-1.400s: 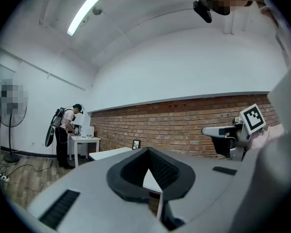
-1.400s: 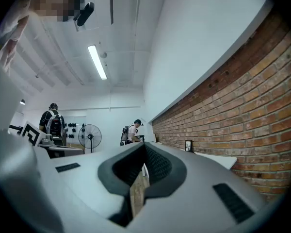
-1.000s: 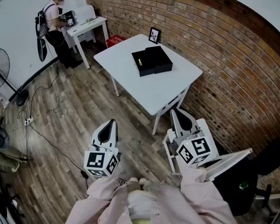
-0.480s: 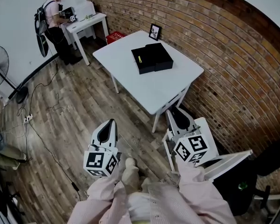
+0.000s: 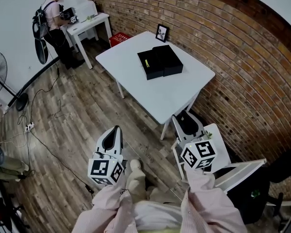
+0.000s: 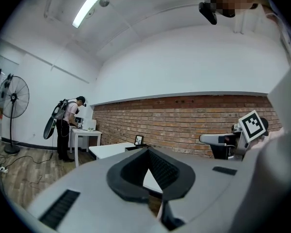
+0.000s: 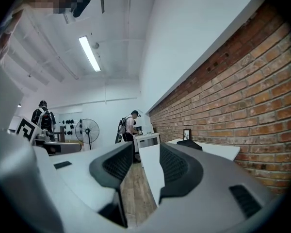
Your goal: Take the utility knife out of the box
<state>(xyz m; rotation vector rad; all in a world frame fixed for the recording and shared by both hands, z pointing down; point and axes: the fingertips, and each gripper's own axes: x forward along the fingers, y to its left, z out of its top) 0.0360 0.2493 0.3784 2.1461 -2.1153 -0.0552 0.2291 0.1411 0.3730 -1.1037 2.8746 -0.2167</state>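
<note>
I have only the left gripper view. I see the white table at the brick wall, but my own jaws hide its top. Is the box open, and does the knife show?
Observer: In the head view the black box looks open, two halves side by side on the table. A small yellow thing, maybe the knife, lies in the left half.
Operator: Is the other gripper ready?
Observer: Its own view shows the right gripper with jaws apart. They have just been opening, and nothing is between them.
Operator: What stands near it?
Observer: A white chair, beside the table's near corner.
</note>
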